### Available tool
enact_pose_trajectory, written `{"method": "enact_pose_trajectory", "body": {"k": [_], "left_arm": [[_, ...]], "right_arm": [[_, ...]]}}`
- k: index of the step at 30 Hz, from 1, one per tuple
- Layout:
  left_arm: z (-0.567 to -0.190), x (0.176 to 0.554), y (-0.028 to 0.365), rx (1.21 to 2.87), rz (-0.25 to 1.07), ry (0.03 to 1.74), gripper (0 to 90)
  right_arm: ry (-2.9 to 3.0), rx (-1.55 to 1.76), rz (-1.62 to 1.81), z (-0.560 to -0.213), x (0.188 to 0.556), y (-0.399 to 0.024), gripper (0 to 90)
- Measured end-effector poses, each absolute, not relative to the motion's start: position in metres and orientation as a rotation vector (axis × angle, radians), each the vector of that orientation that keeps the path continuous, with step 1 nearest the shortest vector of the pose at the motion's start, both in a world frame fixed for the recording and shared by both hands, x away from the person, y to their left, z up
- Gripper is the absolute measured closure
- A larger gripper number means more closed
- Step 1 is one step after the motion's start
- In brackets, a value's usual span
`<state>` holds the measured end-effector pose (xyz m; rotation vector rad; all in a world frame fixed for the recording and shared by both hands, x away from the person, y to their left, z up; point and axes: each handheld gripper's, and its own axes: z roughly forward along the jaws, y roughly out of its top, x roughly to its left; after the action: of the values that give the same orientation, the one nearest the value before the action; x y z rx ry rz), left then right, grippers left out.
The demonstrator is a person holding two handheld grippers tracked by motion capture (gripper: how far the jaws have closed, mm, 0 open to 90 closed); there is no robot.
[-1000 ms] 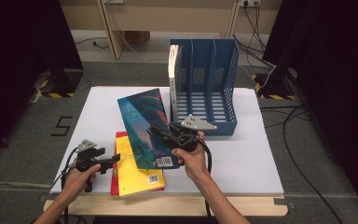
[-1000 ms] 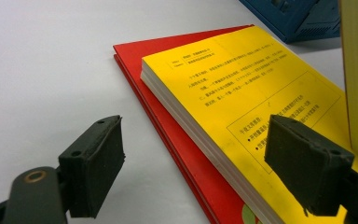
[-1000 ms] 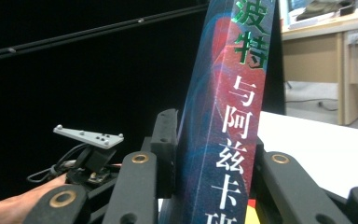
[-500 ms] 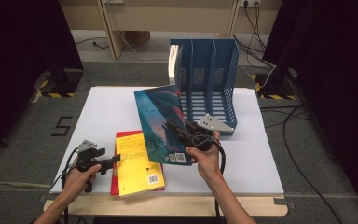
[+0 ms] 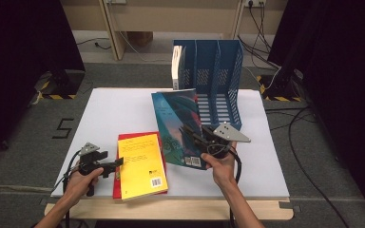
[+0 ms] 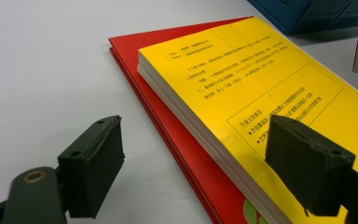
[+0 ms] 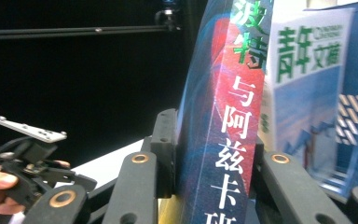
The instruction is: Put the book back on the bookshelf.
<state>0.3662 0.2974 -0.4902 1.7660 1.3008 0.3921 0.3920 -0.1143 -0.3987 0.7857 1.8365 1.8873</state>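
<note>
Blue-covered book (image 5: 178,123) is pinched in the right gripper (image 5: 196,136), tilted before the blue file rack (image 5: 218,71); left gripper (image 5: 116,163) spread beside the yellow book (image 5: 140,164).

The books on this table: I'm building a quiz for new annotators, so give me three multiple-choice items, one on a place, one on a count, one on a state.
1. Where does the yellow book lie?
A. On the red book
B. In the blue file rack
C. On the floor

2. How many books already stand in the rack?
A. None
B. One
C. Three

3. What is the right hand-held gripper doing?
A. Hanging open over the table
B. Clamping the dark blue book
C. Gripping the rack

Answers: 1 A, red edges show beneath the yellow cover; 2 B, a single white book stands in the leftmost slot; 3 B, the right gripper view shows its jaws pressed on the book's spine.
</note>
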Motion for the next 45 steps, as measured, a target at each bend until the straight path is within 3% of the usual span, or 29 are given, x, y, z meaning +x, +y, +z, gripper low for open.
{"method": "enact_pose_trajectory", "body": {"k": [10,19,41,45], "left_arm": [[-0.491,0.366,0.296,1.773,0.39,1.299,18.6],[-0.491,0.366,0.297,1.771,0.392,1.301,18.5],[-0.491,0.366,0.314,1.737,0.395,1.34,18.2],[-0.491,0.365,0.322,1.757,0.451,1.342,18.1]], "right_arm": [[1.819,0.735,1.866,-0.416,0.38,-0.124,68.8],[1.834,0.753,1.807,-0.423,0.355,-0.144,74.5],[1.9,0.863,1.713,-0.447,0.318,-0.181,74.0],[1.906,0.859,1.708,-0.448,0.317,-0.182,73.9]]}}
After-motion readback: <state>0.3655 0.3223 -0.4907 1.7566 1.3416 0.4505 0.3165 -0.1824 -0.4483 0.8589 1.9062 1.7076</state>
